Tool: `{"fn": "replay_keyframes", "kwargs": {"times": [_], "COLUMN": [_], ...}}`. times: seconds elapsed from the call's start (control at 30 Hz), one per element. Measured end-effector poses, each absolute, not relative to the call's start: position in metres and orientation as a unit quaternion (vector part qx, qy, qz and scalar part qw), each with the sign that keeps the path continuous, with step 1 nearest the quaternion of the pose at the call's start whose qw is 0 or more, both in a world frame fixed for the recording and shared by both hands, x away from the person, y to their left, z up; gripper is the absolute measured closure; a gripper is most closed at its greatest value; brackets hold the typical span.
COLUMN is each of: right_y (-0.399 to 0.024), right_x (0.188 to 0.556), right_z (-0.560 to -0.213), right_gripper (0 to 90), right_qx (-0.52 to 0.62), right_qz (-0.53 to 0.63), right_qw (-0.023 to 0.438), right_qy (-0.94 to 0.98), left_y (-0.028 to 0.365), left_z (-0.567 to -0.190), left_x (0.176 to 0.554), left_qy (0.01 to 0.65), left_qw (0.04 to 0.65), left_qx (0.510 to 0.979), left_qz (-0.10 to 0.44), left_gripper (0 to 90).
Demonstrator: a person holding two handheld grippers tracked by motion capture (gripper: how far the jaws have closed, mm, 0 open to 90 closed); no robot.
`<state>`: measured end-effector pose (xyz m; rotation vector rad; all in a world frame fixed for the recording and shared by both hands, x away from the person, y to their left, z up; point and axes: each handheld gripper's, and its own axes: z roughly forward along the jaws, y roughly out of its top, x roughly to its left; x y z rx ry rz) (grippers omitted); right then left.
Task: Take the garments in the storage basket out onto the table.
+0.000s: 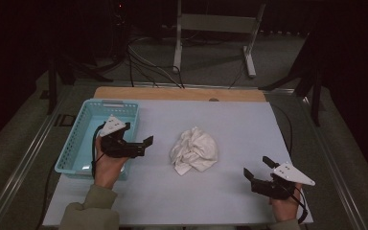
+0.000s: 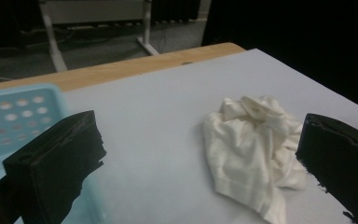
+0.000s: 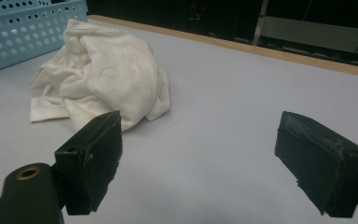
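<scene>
Cloth (image 1: 194, 151), white and crumpled, lies mid-table in the high view, between the left gripper (image 1: 141, 144) by the blue basket (image 1: 79, 139) and the right gripper (image 1: 257, 168), both spread wide and empty. Left gripper view: cloth (image 2: 251, 149) between its parted jaws, nearer the right one. Right gripper view: cloth (image 3: 102, 74) beyond its left jaw, basket (image 3: 23, 28) behind.
</scene>
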<state>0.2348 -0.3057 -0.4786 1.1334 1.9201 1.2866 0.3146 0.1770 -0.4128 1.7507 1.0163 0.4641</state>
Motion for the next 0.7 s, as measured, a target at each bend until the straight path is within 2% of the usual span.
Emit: {"fn": "replay_keyframes", "kwargs": {"times": [0.7], "right_y": [-0.307], "right_x": [0.234], "right_z": [-0.477], "right_gripper": [14.9], "right_qx": [0.421], "right_qz": [0.486], "right_qw": [0.283], "right_qy": [0.712], "left_y": [0.233], "left_z": [-0.424], "left_x": [0.297], "left_qy": [0.455], "left_qw": [0.502], "left_qx": [0.695], "left_qz": [0.241], "left_gripper": [0.0]}}
